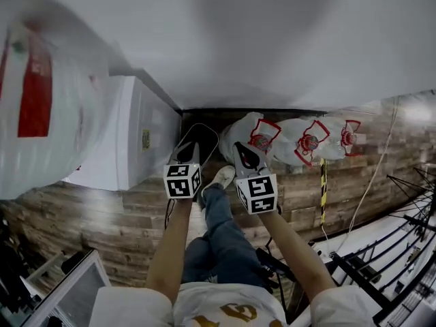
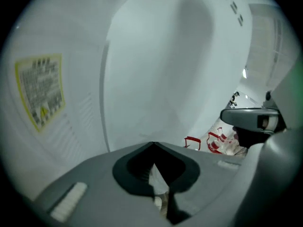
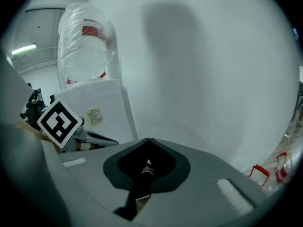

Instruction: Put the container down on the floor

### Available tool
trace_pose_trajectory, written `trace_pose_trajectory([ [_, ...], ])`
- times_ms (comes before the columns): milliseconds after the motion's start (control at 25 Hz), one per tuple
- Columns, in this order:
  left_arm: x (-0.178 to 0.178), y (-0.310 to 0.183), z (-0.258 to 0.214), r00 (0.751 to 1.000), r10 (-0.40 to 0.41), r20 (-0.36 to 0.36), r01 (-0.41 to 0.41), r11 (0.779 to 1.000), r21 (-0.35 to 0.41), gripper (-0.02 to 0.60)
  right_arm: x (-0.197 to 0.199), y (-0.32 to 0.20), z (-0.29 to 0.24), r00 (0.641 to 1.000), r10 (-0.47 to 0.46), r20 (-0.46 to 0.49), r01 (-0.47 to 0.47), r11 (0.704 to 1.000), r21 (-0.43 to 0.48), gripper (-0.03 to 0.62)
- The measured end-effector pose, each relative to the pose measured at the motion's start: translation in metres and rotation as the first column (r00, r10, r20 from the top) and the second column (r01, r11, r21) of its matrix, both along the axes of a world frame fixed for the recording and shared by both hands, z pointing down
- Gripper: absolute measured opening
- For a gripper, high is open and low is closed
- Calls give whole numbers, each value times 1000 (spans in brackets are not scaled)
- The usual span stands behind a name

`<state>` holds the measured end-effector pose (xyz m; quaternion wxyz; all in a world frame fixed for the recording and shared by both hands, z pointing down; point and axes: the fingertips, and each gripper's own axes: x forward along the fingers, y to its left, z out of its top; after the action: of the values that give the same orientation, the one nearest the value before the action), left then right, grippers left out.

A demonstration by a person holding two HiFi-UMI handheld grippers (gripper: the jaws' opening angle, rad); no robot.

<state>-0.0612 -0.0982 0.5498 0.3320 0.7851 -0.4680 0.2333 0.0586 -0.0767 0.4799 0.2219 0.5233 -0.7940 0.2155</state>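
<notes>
A dark container with a pale rim stands on the wooden floor against the white wall, between a white cabinet and white sacks. My left gripper hovers over its near left edge, jaws shut, tips meeting with nothing visible between them. My right gripper is just right of the container, also shut and empty. Neither gripper view shows the container. The left gripper's marker cube appears in the right gripper view.
White sacks with red print lie along the wall to the right. A large plastic-wrapped sack rests on the cabinet. The person's leg and shoe are below the grippers. A metal rack fills the right.
</notes>
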Motion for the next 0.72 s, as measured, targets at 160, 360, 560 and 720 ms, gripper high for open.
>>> trace_pose_trajectory([
  [160, 3, 2, -74, 998, 59, -28, -56, 992, 109, 0, 4, -1, -47, 1000, 22, 4, -22, 998, 50, 23],
  [360, -7, 10, -161, 993, 56, -105, -31, 973, 229, 0, 16, 7, -110, 999, 39, 19, -41, 991, 129, 23],
  [560, -13, 17, -239, 983, 73, -167, -11, 939, 345, 0, 32, 23, -171, 998, 50, 49, -59, 976, 209, 23],
  [720, -16, 26, -292, 983, 86, -160, -8, 902, 433, 0, 48, 38, -216, 995, 87, 49, -98, 956, 277, 23],
])
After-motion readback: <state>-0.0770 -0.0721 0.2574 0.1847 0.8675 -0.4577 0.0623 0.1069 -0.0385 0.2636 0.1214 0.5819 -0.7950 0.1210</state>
